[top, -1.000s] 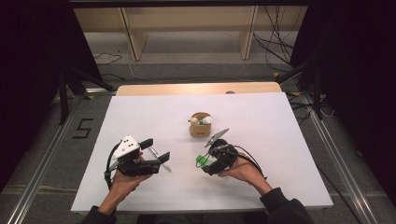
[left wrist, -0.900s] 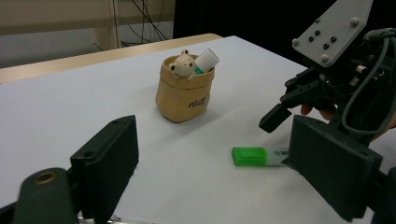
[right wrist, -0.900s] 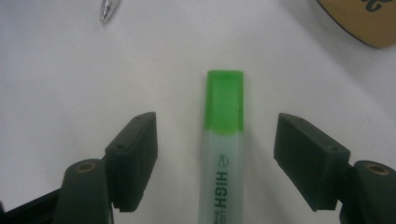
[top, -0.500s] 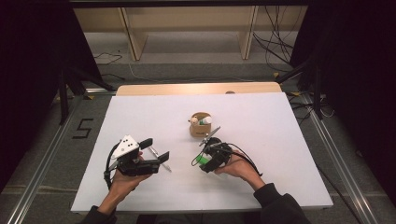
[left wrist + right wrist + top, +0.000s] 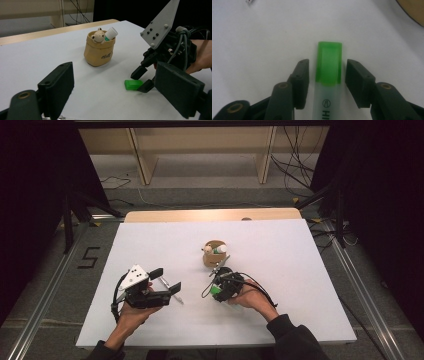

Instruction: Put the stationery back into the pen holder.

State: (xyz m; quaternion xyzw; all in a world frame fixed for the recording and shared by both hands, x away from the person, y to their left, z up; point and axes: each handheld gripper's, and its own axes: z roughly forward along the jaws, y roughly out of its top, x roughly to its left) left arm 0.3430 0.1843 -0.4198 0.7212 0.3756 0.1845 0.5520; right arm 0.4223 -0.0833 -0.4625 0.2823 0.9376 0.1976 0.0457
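A highlighter with a green cap (image 5: 328,62) lies flat on the white table (image 5: 310,270). My right gripper (image 5: 327,67) straddles it, one jaw on each side of the cap. Its jaws have just been closing, but a thin gap remains on both sides, so it is open. The left gripper view shows that gripper (image 5: 141,80) tipped down over the green cap (image 5: 132,84), in front of a tan bear-faced pouch (image 5: 98,50). My left gripper (image 5: 166,280) rests at the table's left, open, with nothing between its fingers.
The pouch (image 5: 214,255) stands at the table's middle with a white-capped marker (image 5: 110,33) poking out. A thin pen-like stick (image 5: 179,298) lies on the table by the left gripper's jaws. A wooden strip (image 5: 210,215) runs along the far edge.
My right gripper has shifted a little left and down over the highlighter, and its jaws have narrowed around the cap. The left gripper has stayed still.
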